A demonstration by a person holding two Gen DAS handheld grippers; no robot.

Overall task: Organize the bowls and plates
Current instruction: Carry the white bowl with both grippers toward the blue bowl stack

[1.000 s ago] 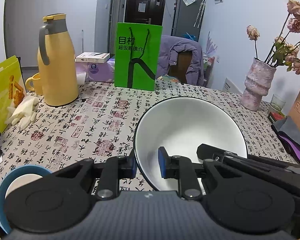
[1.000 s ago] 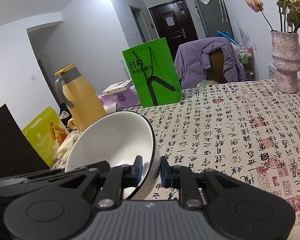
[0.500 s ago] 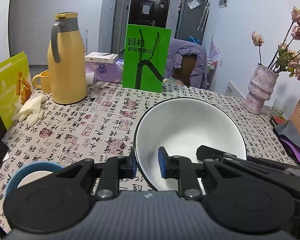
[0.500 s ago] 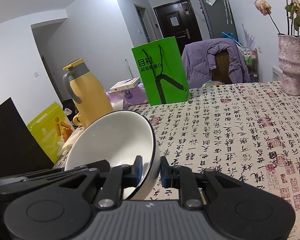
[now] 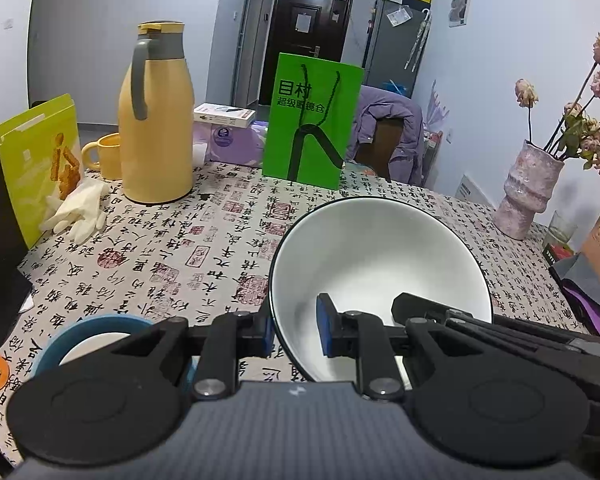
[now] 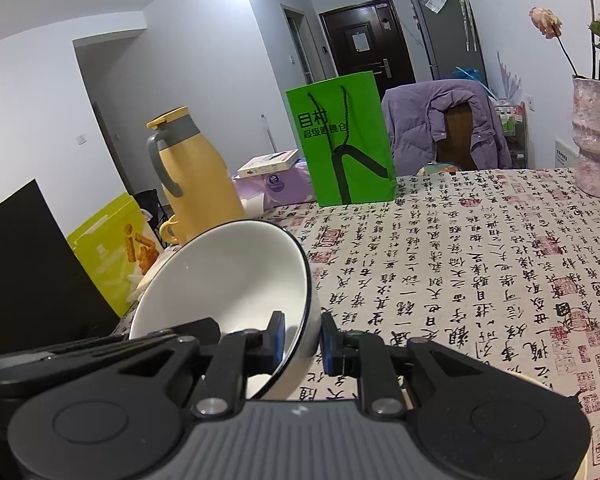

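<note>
White ceramic bowl with thin black rim (image 5: 380, 264) held above the calligraphy-print tablecloth (image 5: 160, 256), tilted. Left gripper (image 5: 296, 330) pinches its rim at 9 o'clock, one blue pad inside, one outside. Right gripper (image 6: 302, 338) clamps the opposite rim at 3 o'clock. Both nearly closed, grasping the bowl.

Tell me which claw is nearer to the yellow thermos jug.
Left. The left claw grips the white bowl's rim on the side toward the yellow thermos jug; the right claw grips the opposite rim, farther away.
</note>
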